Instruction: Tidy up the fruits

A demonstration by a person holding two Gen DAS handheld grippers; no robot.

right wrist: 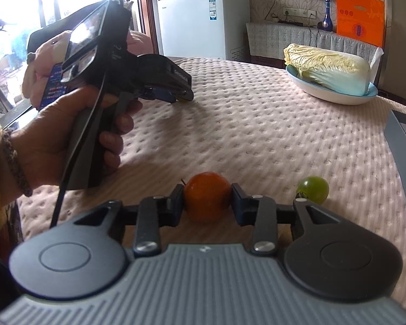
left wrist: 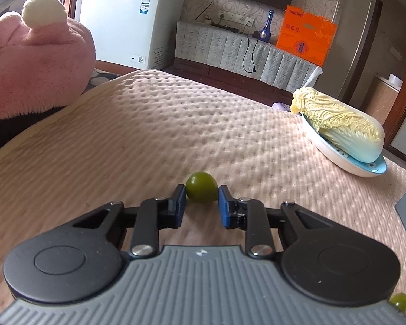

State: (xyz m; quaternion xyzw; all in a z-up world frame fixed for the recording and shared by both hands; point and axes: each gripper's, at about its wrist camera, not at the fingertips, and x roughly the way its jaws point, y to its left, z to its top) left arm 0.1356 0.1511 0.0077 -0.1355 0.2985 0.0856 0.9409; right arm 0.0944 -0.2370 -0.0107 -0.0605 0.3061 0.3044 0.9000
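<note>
Meanwhile, the left gripper (left wrist: 202, 199) has its jaws closed against a green fruit (left wrist: 202, 187) on the padded tabletop (left wrist: 176, 124). The right gripper (right wrist: 207, 201) clamps an orange fruit (right wrist: 207, 196), with another green fruit (right wrist: 312, 189) just beside it.

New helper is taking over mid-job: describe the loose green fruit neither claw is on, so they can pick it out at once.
Start at the plate holding the cabbage, then come down the quilted cover to the right claw. It grips an orange fruit; the loose green fruit lies just to its right, smaller, green, ungripped.

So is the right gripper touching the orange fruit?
Touching. The right wrist view shows both pads of the right gripper pressed against the orange fruit, no gap either side.
</note>
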